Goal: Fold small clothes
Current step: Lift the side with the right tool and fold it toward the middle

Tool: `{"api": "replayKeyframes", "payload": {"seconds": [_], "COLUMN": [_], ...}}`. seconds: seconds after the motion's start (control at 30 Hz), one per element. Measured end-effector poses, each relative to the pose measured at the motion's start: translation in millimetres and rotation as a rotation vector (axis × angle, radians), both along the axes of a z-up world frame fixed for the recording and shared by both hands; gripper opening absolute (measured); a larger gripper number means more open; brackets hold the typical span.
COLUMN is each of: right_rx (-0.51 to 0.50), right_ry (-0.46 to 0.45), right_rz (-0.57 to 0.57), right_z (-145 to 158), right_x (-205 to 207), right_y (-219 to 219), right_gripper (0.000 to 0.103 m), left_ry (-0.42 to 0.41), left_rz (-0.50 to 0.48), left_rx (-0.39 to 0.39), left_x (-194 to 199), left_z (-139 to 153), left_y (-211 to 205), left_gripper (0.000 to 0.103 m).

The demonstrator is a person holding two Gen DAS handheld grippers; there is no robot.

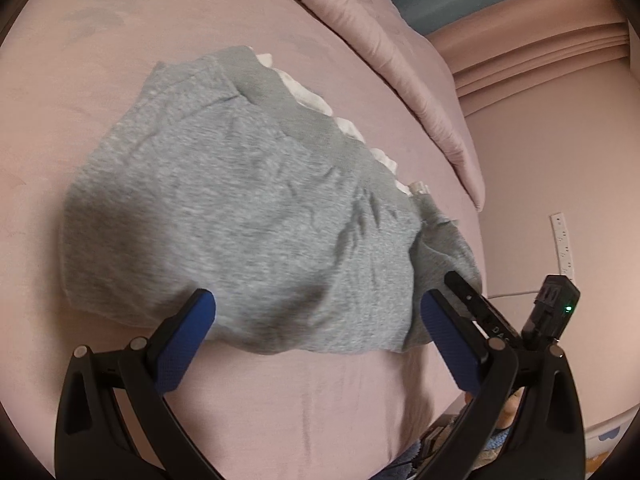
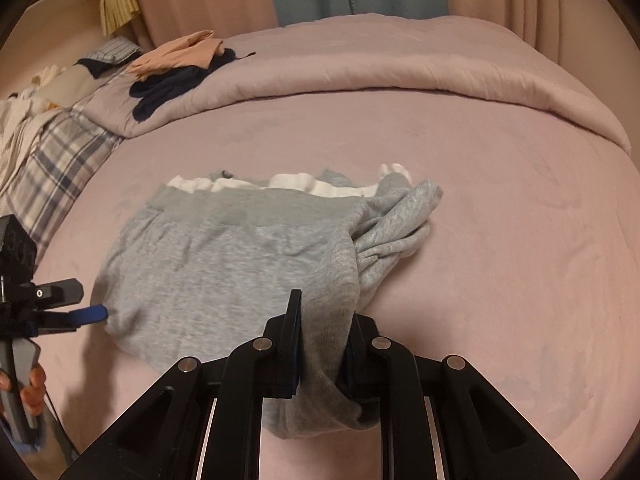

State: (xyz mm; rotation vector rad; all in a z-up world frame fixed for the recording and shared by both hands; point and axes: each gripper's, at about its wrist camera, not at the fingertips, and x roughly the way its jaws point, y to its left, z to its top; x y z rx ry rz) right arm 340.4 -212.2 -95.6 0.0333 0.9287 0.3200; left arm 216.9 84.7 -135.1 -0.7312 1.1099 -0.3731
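A small grey garment (image 1: 248, 216) with a white trim (image 1: 308, 96) along its far edge lies crumpled on the pink bed sheet (image 1: 80, 120). My left gripper (image 1: 318, 300) is open, its blue pads (image 1: 188, 344) wide apart at the garment's near edge and not pressing on it. In the right wrist view my right gripper (image 2: 326, 312) is shut on a bunched fold of the grey garment (image 2: 208, 260), lifted off the sheet at its right side. The left gripper (image 2: 92, 314) shows at that view's left edge, beside the cloth's near-left corner.
A rolled pink duvet (image 2: 400, 72) runs along the far side of the bed. Dark and peach clothes (image 2: 176, 68) are piled at the back left, near a plaid blanket (image 2: 60, 152). A person's hand (image 2: 32, 392) holds the left gripper's handle. A white power strip (image 1: 562, 244) hangs on the wall.
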Motion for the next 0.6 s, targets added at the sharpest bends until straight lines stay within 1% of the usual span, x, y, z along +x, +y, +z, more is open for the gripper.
{"api": "replayKeyframes", "payload": {"seconds": [0.17,0.33,0.37,0.4,0.5,0.57,0.6], "right_rx": [0.005,0.018,0.023,0.035,0.002,-0.028,-0.021], "right_ry": [-0.003,-0.037,-0.046,-0.055,-0.079,-0.061,-0.049], "right_rz": [0.006,0.051,0.067,0.093,0.129,0.138,0.134], "right_z": [3,17,20,23,24,18,16], "right_x": [-5,-9,-10,-12,-14,-12,-11], "right_y": [10,30,36,43,66,76,76], "right_gripper": [0.018,0.018,0.013,0.012,0.012,0.012,0.012], "left_ry": [-0.008,-0.015,-0.017,-0.018,-0.031,-0.041,-0.045], "left_rz": [-0.009,-0.007,-0.006,-0.009,-0.020,-0.023,-0.025], "left_rx": [-0.003,-0.053,-0.060,-0.072,-0.102,-0.103,-0.106], "left_x": [-2,-2,-1,0,3,3,3], "left_z": [1,3,5,6,11,14,15], "left_y": [5,13,15,16,15,14,15], "left_gripper": [0.102,0.102,0.102,0.102,0.102,0.102,0.102]}}
